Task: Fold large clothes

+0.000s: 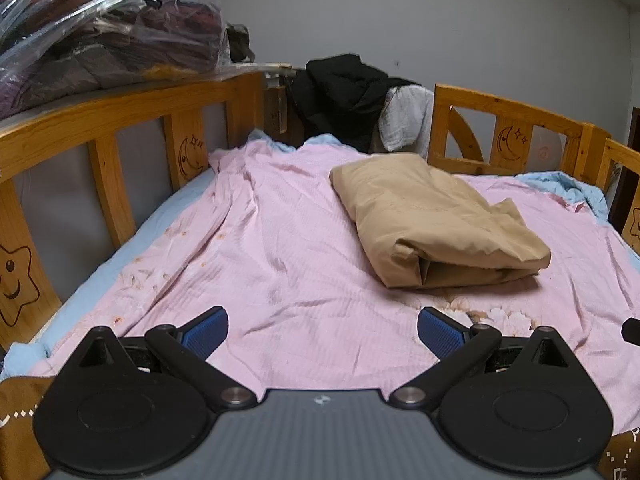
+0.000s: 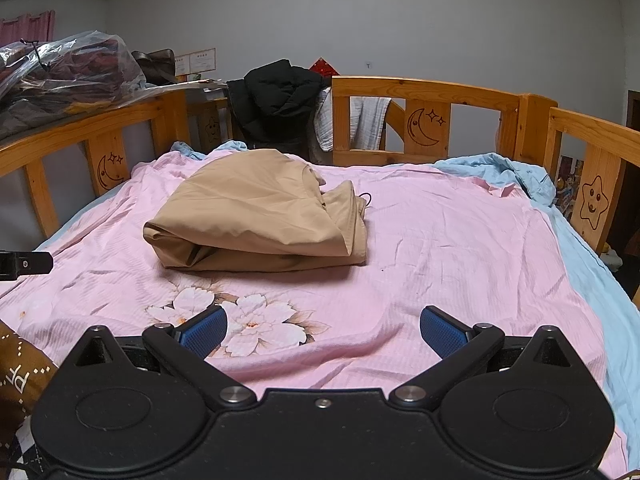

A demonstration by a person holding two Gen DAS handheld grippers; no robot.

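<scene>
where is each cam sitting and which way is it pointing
Left wrist: rides on the left gripper, looking forward between its open blue fingers across the pink bedsheet; the folded tan garment lies ahead to the right.
Right wrist: rides on the right gripper, also open, facing the same way; the tan garment lies ahead to the left, and a black part at the left edge may be the other gripper.
Shared: sheet, garment, wooden bed rail, black jacket.

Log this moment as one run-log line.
tan garment: folded bundle on pink sheet | left gripper: open, empty, off garment | right gripper: open, empty, off garment
</scene>
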